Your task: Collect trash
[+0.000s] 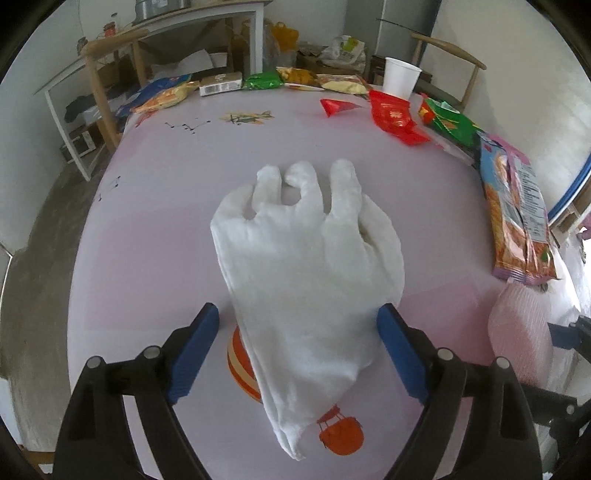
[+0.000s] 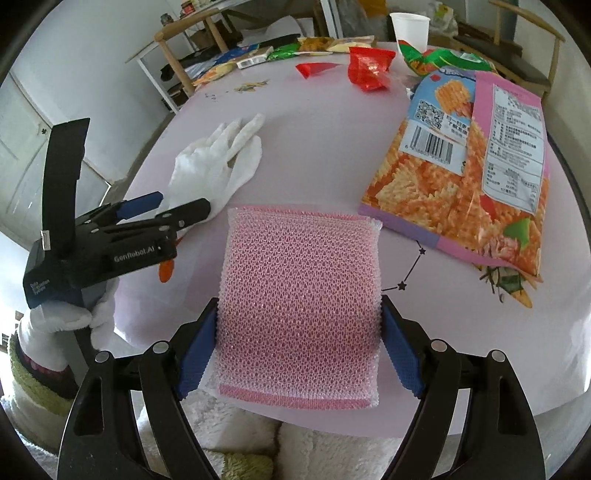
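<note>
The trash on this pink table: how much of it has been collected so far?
Nothing looks collected yet; no bin or bag shows. In hand: the right gripper squeezes a pink mesh scrubbing sponge, and the left gripper stands open around the cuff of a white cloth glove. Left on the table: the large orange-and-pink snack bag, the crumpled red wrapper, the white paper cup and more wrappers along the far edge.

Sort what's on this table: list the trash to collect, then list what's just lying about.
Trash to collect:
large orange-and-pink snack bag
crumpled red foil wrapper
small red torn wrapper piece
green snack packet
white paper cup, probably

Not trash, apparently:
white cloth glove, between the open left gripper
pink mesh scouring pad, held by the right gripper
</note>
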`<state>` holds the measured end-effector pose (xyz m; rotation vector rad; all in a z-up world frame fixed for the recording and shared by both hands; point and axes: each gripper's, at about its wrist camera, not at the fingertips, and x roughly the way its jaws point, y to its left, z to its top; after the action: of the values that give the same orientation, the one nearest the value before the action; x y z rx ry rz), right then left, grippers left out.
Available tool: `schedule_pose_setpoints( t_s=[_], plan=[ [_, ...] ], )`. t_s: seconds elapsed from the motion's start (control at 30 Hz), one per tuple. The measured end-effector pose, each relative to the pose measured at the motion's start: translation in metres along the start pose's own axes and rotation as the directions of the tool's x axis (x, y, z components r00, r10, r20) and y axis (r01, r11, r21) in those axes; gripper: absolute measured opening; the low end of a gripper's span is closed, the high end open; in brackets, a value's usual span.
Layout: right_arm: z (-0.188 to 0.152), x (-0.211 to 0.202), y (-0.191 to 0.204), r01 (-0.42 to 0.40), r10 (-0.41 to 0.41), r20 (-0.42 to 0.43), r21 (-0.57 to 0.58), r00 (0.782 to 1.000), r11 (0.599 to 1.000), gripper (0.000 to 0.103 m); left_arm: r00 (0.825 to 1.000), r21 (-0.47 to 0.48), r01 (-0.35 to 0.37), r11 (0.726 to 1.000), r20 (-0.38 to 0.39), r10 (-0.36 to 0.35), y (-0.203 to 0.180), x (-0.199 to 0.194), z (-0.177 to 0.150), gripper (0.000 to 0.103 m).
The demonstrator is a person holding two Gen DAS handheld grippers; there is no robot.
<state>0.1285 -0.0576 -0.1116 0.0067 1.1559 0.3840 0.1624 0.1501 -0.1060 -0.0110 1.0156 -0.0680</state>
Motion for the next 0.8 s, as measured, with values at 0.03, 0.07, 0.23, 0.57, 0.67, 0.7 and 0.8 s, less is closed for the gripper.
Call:
schedule_pose_setpoints(
  t_s=[0.03, 0.07, 0.23, 0.57, 0.67, 0.7, 0.8],
  plan=[
    [0.000, 0.000, -0.001, 0.001, -0.001, 0.000, 0.002, 1.000, 1.000, 0.079, 1.000, 0.001, -0.008, 1.000, 0.003, 0.008, 0.000, 0.000, 0.000, 0.079],
    [0.000, 0.000, -0.001, -0.001, 0.001, 0.001, 0.004, 1.000, 1.000, 0.080, 1.000, 0.003, -0.015, 1.000, 0.006, 0.015, 0.000, 0.000, 0.001, 0.077],
    [-0.002, 0.000, -0.007, -0.008, 0.009, -0.012, 0.027, 1.000, 1.000, 0.081, 1.000, -0.008, -0.025, 1.000, 0.016, 0.025, 0.001, -0.002, 0.004, 0.047],
    [-0.007, -0.005, -0.010, -0.007, 0.007, 0.006, 0.039, 1.000, 0.999, 0.077, 1.000, -0.010, -0.019, 1.000, 0.017, 0.019, 0.000, -0.006, 0.009, 0.012],
    [-0.008, -0.008, -0.010, -0.010, 0.010, 0.015, 0.045, 1.000, 0.999, 0.076, 0.998, 0.007, -0.035, 0.999, 0.048, 0.034, -0.003, -0.017, 0.009, 0.012],
    [-0.008, -0.010, -0.011, -0.012, 0.011, 0.018, 0.046, 1.000, 0.999, 0.076, 0.997, 0.013, -0.040, 0.999, 0.060, 0.039, -0.005, -0.022, 0.009, 0.012],
    [-0.009, -0.015, -0.013, -0.020, 0.019, 0.030, 0.047, 0.999, 0.999, 0.075, 0.994, 0.031, -0.060, 0.998, 0.098, 0.057, -0.010, -0.036, 0.011, 0.012]
  ],
)
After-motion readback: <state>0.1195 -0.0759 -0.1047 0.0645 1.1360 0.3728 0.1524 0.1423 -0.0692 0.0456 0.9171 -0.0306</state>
